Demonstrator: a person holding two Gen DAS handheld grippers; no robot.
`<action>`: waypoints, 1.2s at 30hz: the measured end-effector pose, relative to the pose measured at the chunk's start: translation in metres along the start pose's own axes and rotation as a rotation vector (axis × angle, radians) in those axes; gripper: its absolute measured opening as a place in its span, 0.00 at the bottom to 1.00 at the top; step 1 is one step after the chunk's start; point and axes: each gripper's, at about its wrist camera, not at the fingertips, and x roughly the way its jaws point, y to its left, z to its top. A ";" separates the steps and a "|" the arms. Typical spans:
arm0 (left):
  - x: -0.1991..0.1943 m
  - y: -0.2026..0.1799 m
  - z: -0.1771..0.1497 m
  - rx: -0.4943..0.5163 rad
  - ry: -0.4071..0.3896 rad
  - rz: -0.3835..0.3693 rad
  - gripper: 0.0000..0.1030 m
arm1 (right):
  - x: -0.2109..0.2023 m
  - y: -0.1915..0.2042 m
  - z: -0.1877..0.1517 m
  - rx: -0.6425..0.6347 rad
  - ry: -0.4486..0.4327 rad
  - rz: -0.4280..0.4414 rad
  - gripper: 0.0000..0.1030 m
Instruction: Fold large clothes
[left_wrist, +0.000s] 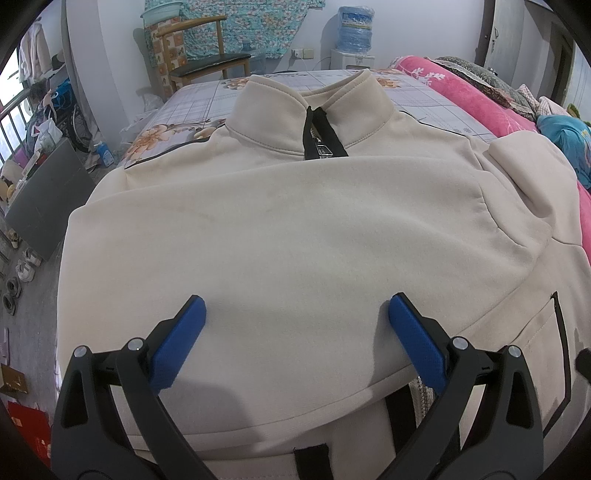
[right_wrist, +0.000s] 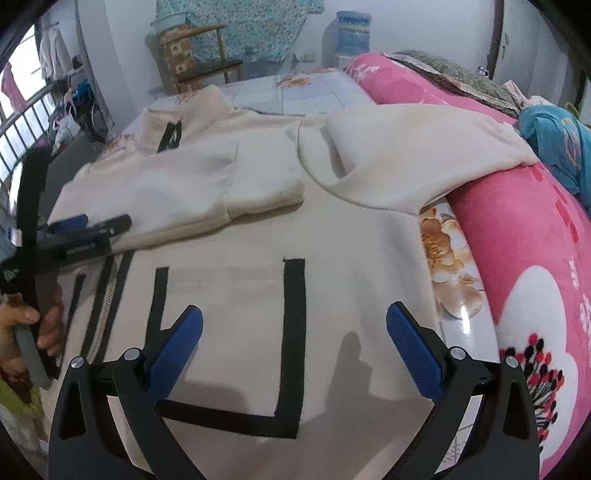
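Note:
A cream zip-up jacket (left_wrist: 295, 229) with black trim lies front up on the bed, collar (left_wrist: 310, 99) at the far end. Its left sleeve is folded across the chest (right_wrist: 177, 188). The right sleeve (right_wrist: 406, 155) lies bent out toward the pink blanket. My left gripper (left_wrist: 295, 314) is open and empty, just above the folded sleeve; it also shows at the left of the right wrist view (right_wrist: 88, 225). My right gripper (right_wrist: 293, 325) is open and empty above the black-edged pocket (right_wrist: 229, 332) near the hem.
A rolled pink blanket (right_wrist: 517, 240) runs along the bed's right side with blue cloth (right_wrist: 557, 136) beyond it. A wooden chair (left_wrist: 207, 59) and a water dispenser (left_wrist: 354, 37) stand past the bed's far end. Shoes and boxes (left_wrist: 18, 273) lie on the floor at left.

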 end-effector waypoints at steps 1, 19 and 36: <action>0.000 0.000 0.000 0.000 0.000 0.000 0.94 | -0.002 -0.001 0.001 0.004 -0.005 0.003 0.94; 0.000 0.000 0.000 0.000 0.000 0.000 0.94 | -0.044 -0.036 0.036 -0.002 -0.068 0.049 0.94; 0.000 0.000 0.000 0.000 -0.001 0.000 0.94 | -0.008 -0.288 0.117 0.496 -0.045 0.025 0.80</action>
